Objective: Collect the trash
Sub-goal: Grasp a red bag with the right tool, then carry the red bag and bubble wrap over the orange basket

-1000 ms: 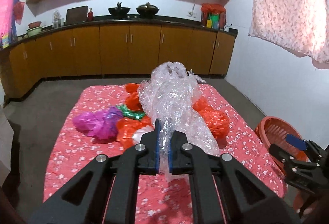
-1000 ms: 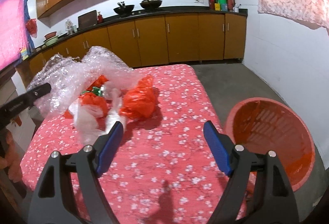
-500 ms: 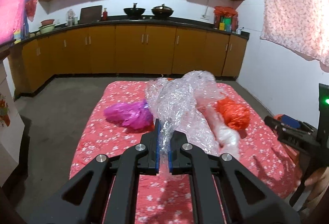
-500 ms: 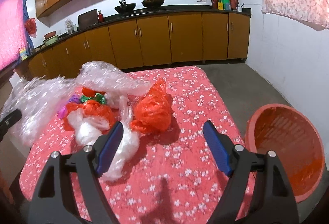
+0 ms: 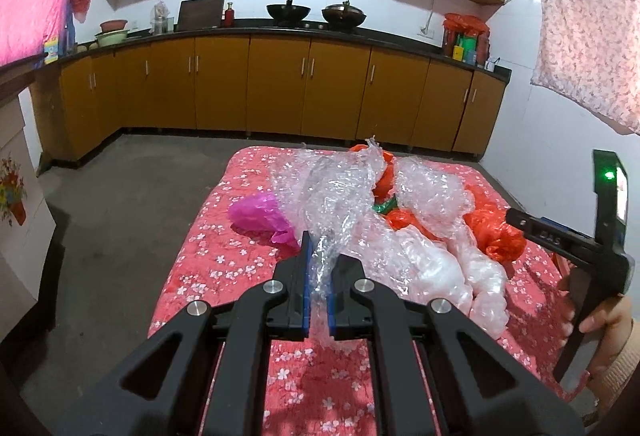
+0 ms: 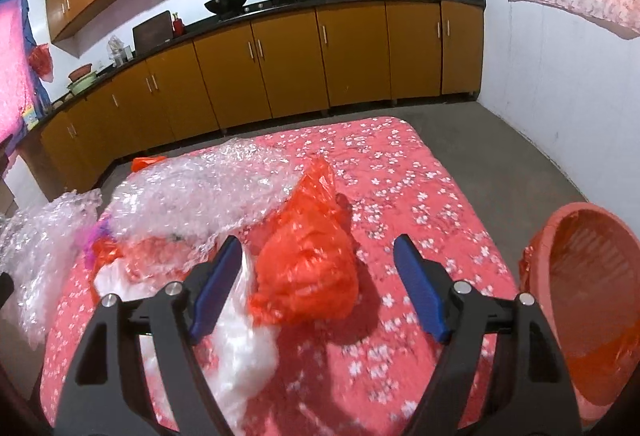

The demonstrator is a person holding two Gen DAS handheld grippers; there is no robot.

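Pinching a sheet of bubble wrap (image 5: 340, 196) now dragged clear off the desk (image 5: 224, 252), the left claw (image 5: 318, 296) frees the heap as the wide-open, empty right claw (image 6: 320, 284) nears the orange bag (image 6: 308, 268) beside the red basket (image 6: 592, 276).

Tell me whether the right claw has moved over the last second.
Yes. The right claw moved forward toward the orange bag, which now sits between its open jaws; the basket looms nearer.
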